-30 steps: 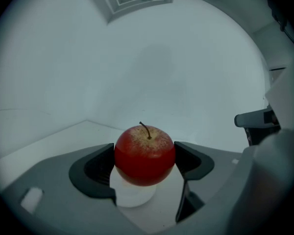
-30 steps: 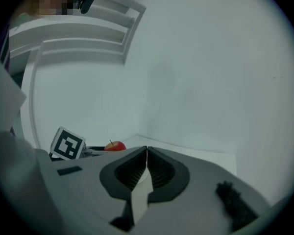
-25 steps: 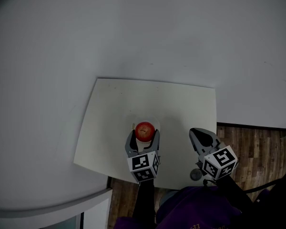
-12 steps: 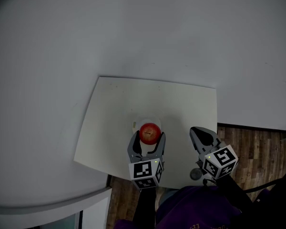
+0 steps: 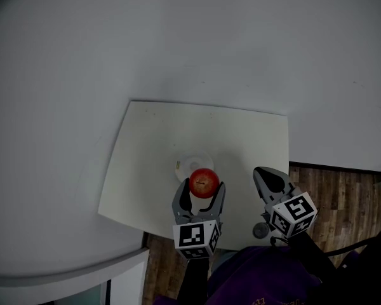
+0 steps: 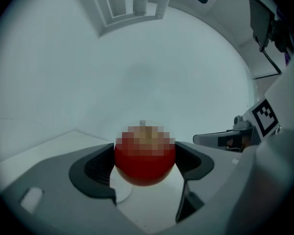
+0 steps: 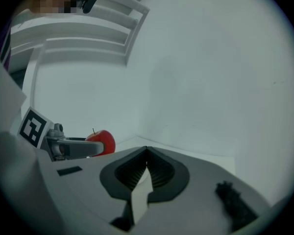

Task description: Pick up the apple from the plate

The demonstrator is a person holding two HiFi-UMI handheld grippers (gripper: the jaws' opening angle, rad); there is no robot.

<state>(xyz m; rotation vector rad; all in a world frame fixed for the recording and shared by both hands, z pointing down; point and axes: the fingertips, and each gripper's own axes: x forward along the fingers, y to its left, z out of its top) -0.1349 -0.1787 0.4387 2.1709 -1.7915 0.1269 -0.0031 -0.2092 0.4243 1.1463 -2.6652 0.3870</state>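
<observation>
Left tool [image 5: 202, 188] clamps the apple [image 5: 204, 182] just off the plate [image 5: 188, 162]; right tool [image 5: 265, 173] beside it rests closed, empty; next, likely a steady lift

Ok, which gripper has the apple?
The left gripper, jaws shut on the round red apple; the right gripper is shut, empty.

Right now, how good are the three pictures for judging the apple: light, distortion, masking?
Head view: dim, dark at the corners, yet the apple reads sharp. Left gripper view: fisheye-bent, and a mosaic patch covers the apple's top. Right gripper view: fisheye too, apple small but clear.
</observation>
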